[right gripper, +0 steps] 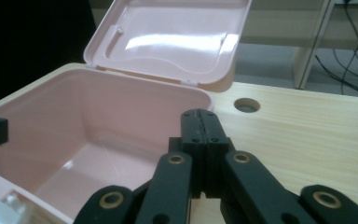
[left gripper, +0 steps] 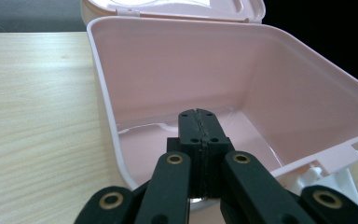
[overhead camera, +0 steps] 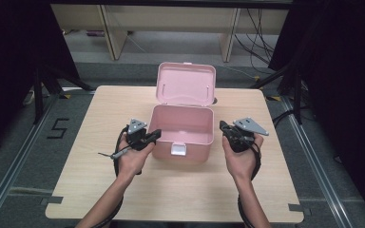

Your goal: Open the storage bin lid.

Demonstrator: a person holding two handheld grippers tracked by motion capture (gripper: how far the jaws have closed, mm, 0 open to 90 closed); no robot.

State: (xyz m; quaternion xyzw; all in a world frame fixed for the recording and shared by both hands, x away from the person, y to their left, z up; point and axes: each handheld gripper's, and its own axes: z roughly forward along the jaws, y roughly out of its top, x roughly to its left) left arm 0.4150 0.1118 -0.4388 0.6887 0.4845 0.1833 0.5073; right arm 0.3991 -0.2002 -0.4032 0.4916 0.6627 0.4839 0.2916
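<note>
Soft overhead light, perhaps slight blur

Your forearms are bare, with no sleeves on them, and each hand wraps a black handheld tool. Your left gripper (overhead camera: pixel 153 135) carries a small grey three-cornered plate on top, a thin grey rod sticking out at its side and a black cable looping below your wrist. Your right gripper (overhead camera: pixel 223 126) bears a larger grey three-cornered plate dotted with small holes, and its black cable hangs beside your forearm. Seen up close, each tool has matte black link arms pinned with brass-coloured rivets, and flat black pads (left gripper: pixel 199 128) with tiny screw holes
</note>
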